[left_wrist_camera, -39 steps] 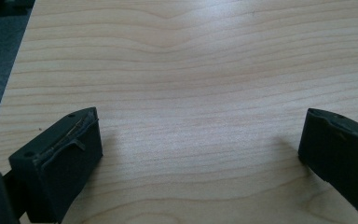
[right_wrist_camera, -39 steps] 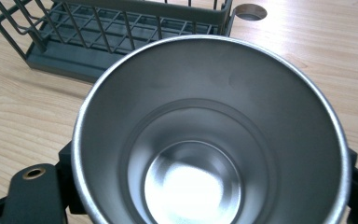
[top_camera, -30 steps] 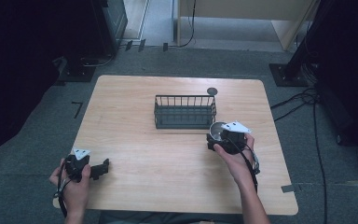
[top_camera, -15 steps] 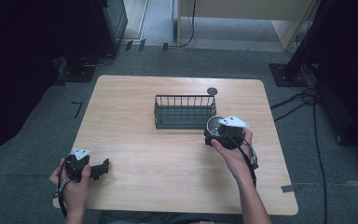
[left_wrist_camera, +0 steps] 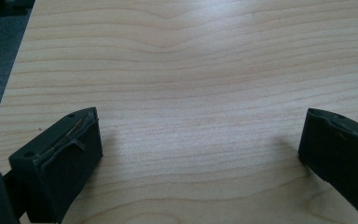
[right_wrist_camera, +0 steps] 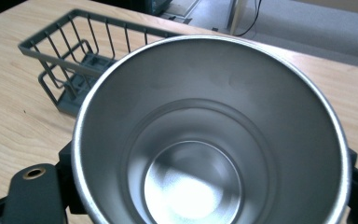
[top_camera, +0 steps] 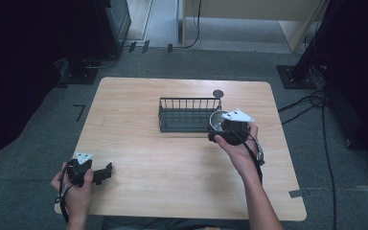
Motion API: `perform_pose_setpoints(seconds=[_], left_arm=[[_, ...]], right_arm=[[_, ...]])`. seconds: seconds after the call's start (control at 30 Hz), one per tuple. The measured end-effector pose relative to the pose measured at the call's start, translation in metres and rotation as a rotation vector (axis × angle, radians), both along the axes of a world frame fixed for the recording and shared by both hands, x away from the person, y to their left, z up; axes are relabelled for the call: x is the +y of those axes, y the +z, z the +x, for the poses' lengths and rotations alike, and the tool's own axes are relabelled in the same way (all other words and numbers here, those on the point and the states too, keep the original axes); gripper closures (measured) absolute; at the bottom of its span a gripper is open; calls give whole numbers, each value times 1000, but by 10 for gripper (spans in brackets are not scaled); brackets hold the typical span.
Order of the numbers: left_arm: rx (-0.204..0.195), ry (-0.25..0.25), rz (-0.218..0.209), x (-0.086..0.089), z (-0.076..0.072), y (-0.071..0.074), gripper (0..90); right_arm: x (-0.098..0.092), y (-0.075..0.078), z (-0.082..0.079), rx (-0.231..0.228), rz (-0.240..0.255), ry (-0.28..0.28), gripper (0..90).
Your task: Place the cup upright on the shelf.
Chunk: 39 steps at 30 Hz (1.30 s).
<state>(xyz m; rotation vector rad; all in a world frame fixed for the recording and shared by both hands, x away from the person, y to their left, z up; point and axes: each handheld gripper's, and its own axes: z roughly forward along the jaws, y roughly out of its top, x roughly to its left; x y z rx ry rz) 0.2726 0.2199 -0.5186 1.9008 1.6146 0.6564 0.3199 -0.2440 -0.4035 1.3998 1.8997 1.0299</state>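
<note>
- In the right gripper view the steel cup [right_wrist_camera: 205,140] ran off the bottom edge and hid most of the right claw [right_wrist_camera: 205,196] around it.
- The wire basket [right_wrist_camera: 93,60] behind the cup was partly covered by the cup's rim.
- A small dark disc [top_camera: 217,93] beyond the basket was too small to identify.
- The left claw [left_wrist_camera: 200,154] was cut by the bottom edge in its own view.
</note>
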Motion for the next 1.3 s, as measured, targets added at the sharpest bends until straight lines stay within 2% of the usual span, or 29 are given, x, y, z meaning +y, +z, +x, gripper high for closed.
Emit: perform_pose_setpoints(seconds=[0.5, 0.83, 1.3], left_arm=[[2, 0, 0, 0, 0, 0, 0], [1, 1, -1, 0, 0, 0, 0], [1, 0, 0, 0, 0, 0, 0]], right_arm=[[15, 26, 17, -42, -19, 36, 180], [26, 34, 31, -48, -27, 56, 180], [38, 34, 55, -45, -30, 63, 180]])
